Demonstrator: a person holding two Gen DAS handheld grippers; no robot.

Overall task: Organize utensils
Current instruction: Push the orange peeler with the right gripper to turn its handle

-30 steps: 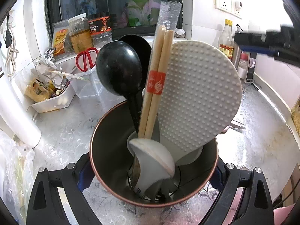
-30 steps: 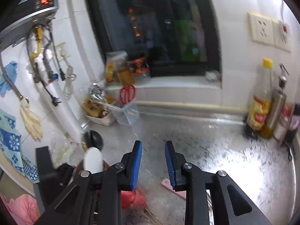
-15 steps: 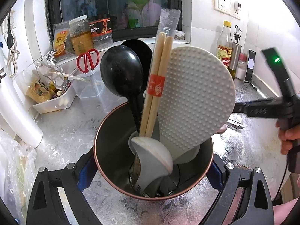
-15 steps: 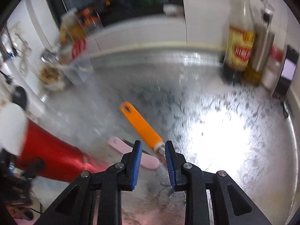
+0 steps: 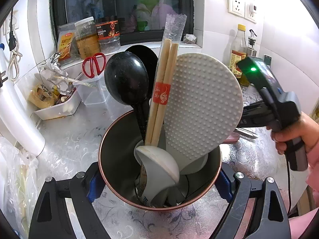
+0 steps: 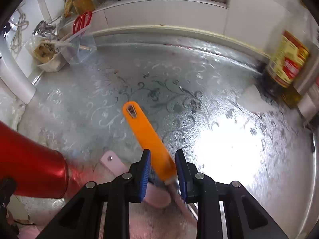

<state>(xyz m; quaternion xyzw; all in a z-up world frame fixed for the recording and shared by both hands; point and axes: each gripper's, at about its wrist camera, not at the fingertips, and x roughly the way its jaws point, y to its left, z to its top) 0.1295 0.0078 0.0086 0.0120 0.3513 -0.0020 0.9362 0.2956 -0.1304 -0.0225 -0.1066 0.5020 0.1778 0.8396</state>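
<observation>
- Desk (image 6: 229, 143): a silvery, floral-patterned surface that fills the right wrist view and carries every item below; a bright glare patch lies to the right of the right tool.
- Utensil holder (image 5: 117, 155): a round metal cup, dark inside, copper-coloured at the rim and red on its outer wall, standing upright on the desk. The left tool (image 5: 159, 181) is pressed against it, one blue pad on each side of the wall, pinching the cup.
- Rice paddle (image 5: 203, 107): white and dimpled, standing in the holder and leaning to the right.
- Two black ladles (image 5: 127, 81): bowls up, handles down in the holder, at its left rear.
- Chopsticks (image 5: 163, 91): a wooden pair in a clear sleeve with a red band, upright between the ladles and the paddle.
- White spoon (image 5: 159, 161): lying low in the holder, in front of the chopsticks.
- Right tool (image 6: 162, 171): held by a hand (image 5: 295, 133) at the right of the holder and pointing steeply down at the desk. Its blue pads stand slightly spread, one on each side of the lower part of the orange handle; no pad is seen pressing on it.
- Orange-handled utensil (image 6: 147, 135): lying on the desk, well to the right of the holder, its hanging hole pointing away from the tool; its working end is hidden under the tool.
- Pink utensil (image 6: 113, 163): flat on the desk, just left of the orange one, between it and the holder.
</observation>
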